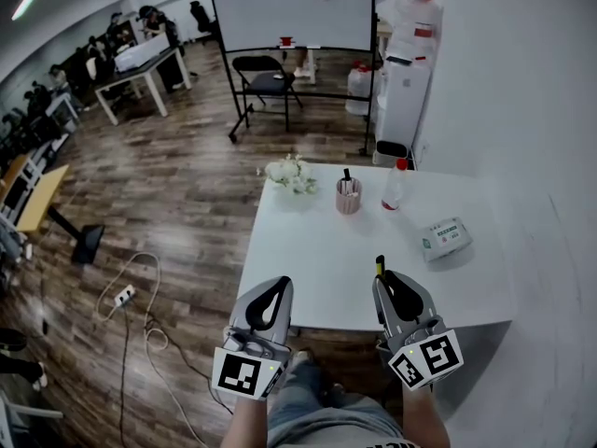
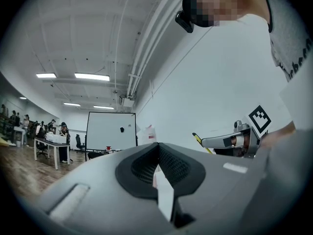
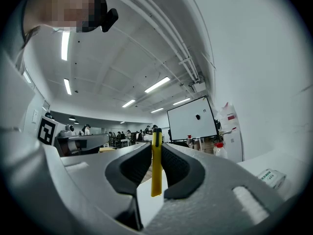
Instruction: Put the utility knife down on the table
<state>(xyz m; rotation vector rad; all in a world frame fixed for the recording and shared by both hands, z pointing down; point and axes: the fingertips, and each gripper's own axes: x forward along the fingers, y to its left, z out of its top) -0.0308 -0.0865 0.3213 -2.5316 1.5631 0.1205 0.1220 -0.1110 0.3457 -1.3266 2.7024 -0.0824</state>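
A slim yellow utility knife (image 3: pixel 156 163) with a black tip stands upright, clamped between the jaws of my right gripper (image 3: pixel 155 155). In the head view the knife (image 1: pixel 380 267) pokes out of the right gripper (image 1: pixel 386 283) just above the near edge of the white table (image 1: pixel 317 259). My left gripper (image 1: pixel 277 292) hangs at the table's near left edge, jaws shut with nothing between them; in its own view the left gripper (image 2: pixel 157 159) shows only closed pads. The knife (image 2: pixel 201 142) also appears there at the right.
On the table stand a pink pen cup (image 1: pixel 348 195), a bottle with a red cap (image 1: pixel 395 187), a white flower bunch (image 1: pixel 290 174) and a tissue pack (image 1: pixel 444 237). Beyond it are a whiteboard (image 1: pixel 289 12), a chair (image 1: pixel 265 80) and a water dispenser (image 1: pixel 404 87). Cables (image 1: pixel 140 306) lie on the floor.
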